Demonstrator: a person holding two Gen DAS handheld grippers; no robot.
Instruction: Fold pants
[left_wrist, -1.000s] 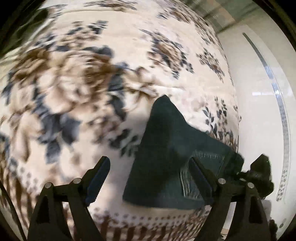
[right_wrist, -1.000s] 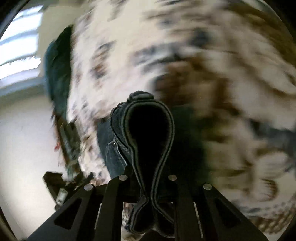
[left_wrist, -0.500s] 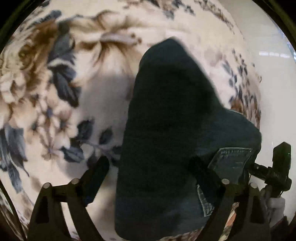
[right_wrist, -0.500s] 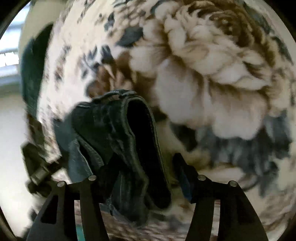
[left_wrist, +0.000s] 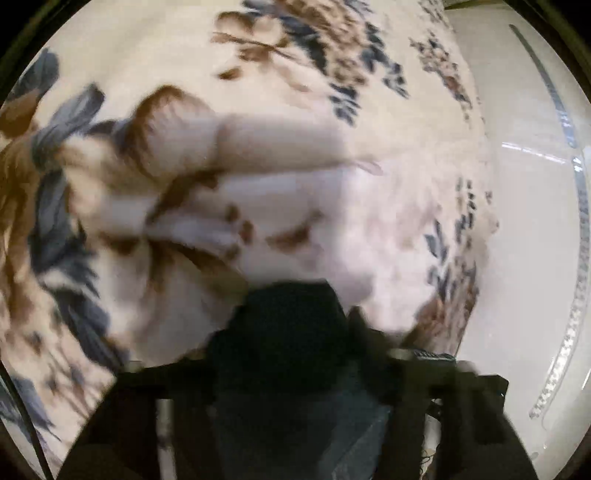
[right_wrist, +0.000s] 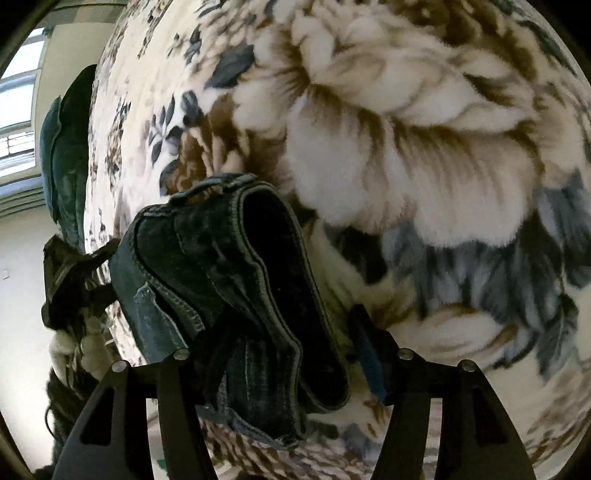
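The pants are dark denim. In the right wrist view their waistband end lies bunched on the floral blanket between the spread fingers of my right gripper, which is open and does not clamp it. In the blurred left wrist view my left gripper is shut on a dark fold of the pants and holds it over the blanket. The left gripper also shows at the left edge of the right wrist view.
The blanket's edge runs beside a pale floor on the right of the left wrist view. A dark green cloth lies at the blanket's far left edge, near a window.
My left gripper went from open over the pants to shut on a fold of them. My right gripper opened and released the waistband onto the blanket.
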